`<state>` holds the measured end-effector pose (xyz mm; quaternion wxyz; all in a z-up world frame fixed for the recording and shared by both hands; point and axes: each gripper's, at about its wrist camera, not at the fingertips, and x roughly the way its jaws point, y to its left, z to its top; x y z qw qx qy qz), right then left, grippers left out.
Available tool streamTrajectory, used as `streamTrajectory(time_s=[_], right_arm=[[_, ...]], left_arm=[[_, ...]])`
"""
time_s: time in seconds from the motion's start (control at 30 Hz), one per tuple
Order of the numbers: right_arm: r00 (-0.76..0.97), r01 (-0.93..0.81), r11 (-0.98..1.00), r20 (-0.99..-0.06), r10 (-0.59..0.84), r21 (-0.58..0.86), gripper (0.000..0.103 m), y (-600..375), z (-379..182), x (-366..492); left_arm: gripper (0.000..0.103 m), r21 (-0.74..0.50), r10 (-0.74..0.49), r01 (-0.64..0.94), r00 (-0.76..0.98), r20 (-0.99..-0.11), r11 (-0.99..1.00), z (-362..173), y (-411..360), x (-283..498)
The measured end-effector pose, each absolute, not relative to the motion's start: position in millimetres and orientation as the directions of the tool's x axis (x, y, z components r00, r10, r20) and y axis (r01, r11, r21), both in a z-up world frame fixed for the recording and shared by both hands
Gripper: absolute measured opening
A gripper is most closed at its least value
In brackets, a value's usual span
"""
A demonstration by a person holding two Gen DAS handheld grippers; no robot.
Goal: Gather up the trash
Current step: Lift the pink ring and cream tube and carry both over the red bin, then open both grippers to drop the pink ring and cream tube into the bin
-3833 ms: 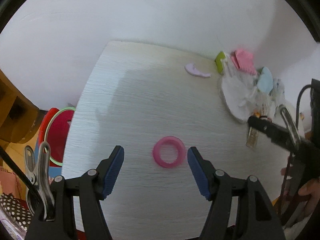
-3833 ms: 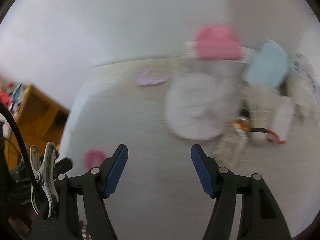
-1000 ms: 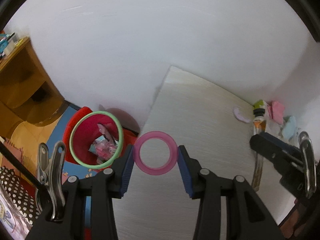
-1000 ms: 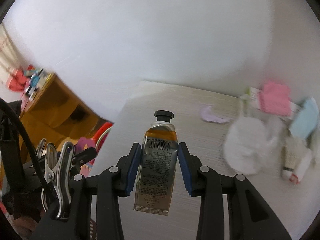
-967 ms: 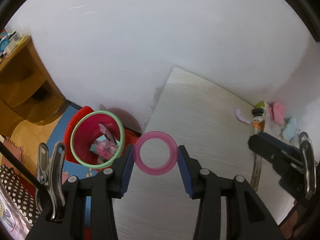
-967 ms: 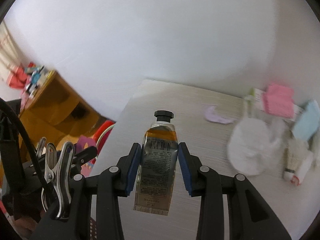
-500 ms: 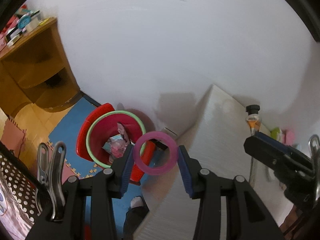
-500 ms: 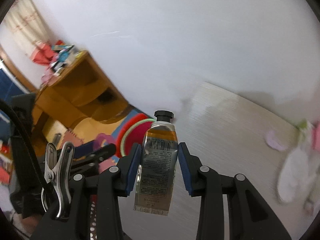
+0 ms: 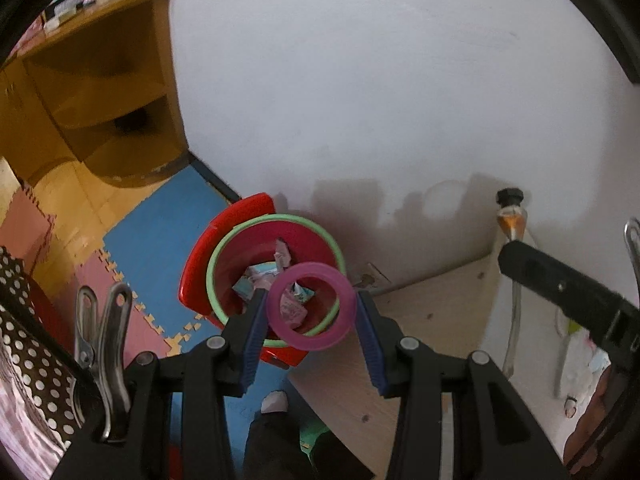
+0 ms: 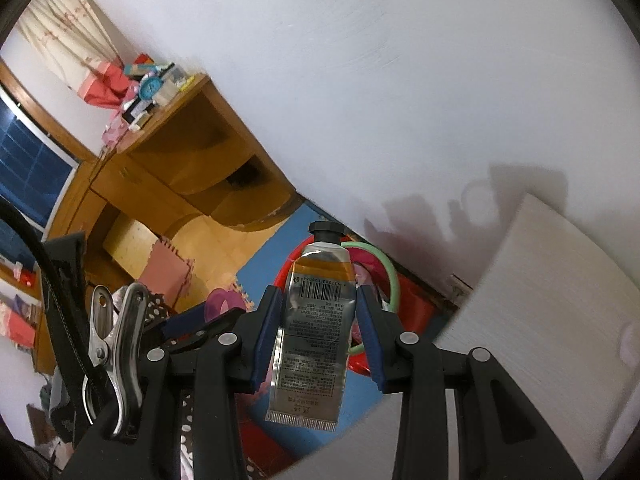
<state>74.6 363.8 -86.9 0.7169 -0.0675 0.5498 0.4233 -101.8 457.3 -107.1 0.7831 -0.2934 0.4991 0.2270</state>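
Two pieces are clamped, the translucent pink plastic ring (image 9: 311, 305) between the left gripper (image 9: 310, 336) fingers, the silver-and-orange squeeze tube (image 10: 316, 340) between the right gripper (image 10: 318, 336) fingers; beyond them, the red round bin (image 9: 224, 240) awaits both drops.

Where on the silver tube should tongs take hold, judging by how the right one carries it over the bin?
Grip the silver tube across its flat mid-body, pads on the two narrow side edges, coming from the crimped end. The right tongs hold it that way: cap pointing away, the flattened body sitting snugly between the pads, the tapered shoulder beyond them.
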Motion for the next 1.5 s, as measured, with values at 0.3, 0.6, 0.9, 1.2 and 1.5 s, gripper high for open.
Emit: streamTrajectory(time_s=[0.3,0.6,0.9,1.2,1.5], right_arm=[[0.016,-0.734,0.599,-0.872,0.489,0.322,0.039,450,-124,83],[-0.021,-0.764,0.587,-0.919,0.394,0.269,0.039,504,-213,100],[-0.102,-0.795,0.572,-0.974,0.202,0.202,0.039,541,-301,98],[-0.188,-0.77,0.621,-0.982,0.002,0.148,0.039,562,-400,106],[-0.196,-0.821,0.564,-0.971,-0.134,0.088,0.039,580,-460,109]], left_arm=[[0.045,-0.256,0.033,-0.689,0.376,-0.926,0.679,-164,501,-99],[0.045,-0.262,-0.003,-0.695,0.35,-0.937,0.67,-245,538,-80],[0.045,-0.264,-0.089,-0.707,0.275,-0.957,0.656,-325,554,-75],[0.045,-0.196,-0.095,-0.687,0.182,-0.979,0.7,-390,558,-77],[0.045,-0.221,-0.115,-0.66,0.2,-0.973,0.718,-432,557,-63]])
